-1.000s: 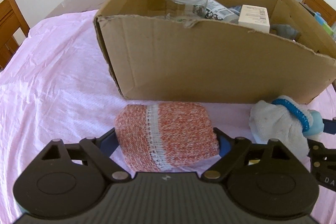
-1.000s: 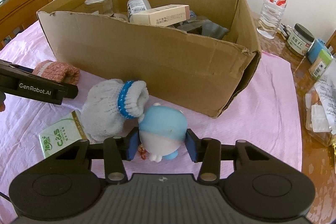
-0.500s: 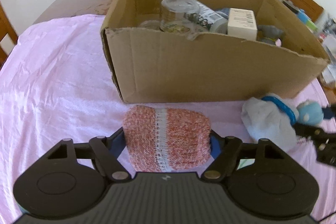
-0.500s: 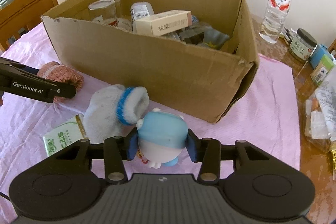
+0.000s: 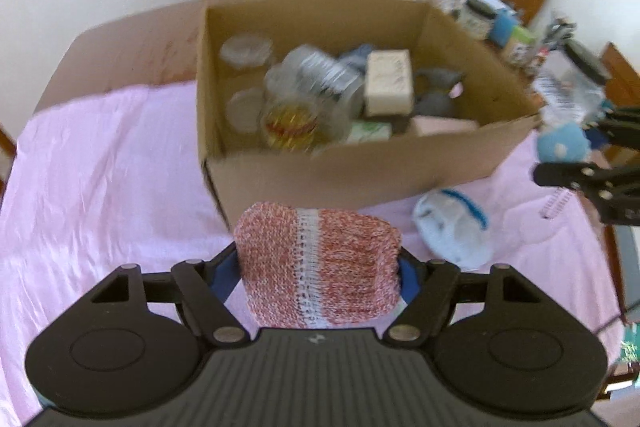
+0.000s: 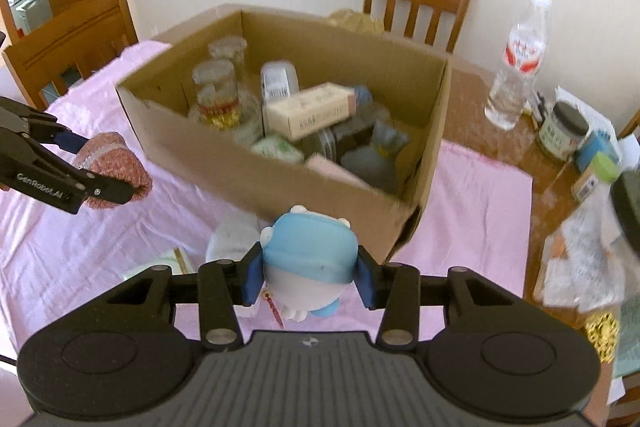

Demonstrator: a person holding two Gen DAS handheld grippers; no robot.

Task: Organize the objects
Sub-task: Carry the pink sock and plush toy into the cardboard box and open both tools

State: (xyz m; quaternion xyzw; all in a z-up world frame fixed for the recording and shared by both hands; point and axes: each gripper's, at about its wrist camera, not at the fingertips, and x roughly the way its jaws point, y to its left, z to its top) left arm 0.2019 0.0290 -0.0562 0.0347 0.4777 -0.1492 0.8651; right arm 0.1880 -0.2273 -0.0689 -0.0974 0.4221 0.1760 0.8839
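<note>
Above the worktop's (image 5: 100, 167) near edge, both tongs have risen: left tongs (image 5: 318, 267) gripping sock (image 5: 320, 267), right tongs (image 6: 308, 279) gripping toy (image 6: 310, 259), box (image 6: 280, 187) drop next.

Left gripper (image 5: 318, 269) raised off pink cloth (image 5: 100, 187), red knit sock (image 5: 320, 267) lifted with it. Right gripper (image 6: 308, 281) raised, blue toy (image 6: 310, 259) carried up. Both now above box (image 6: 424, 163) rim, box interior visible at 12 o'clock.
</note>
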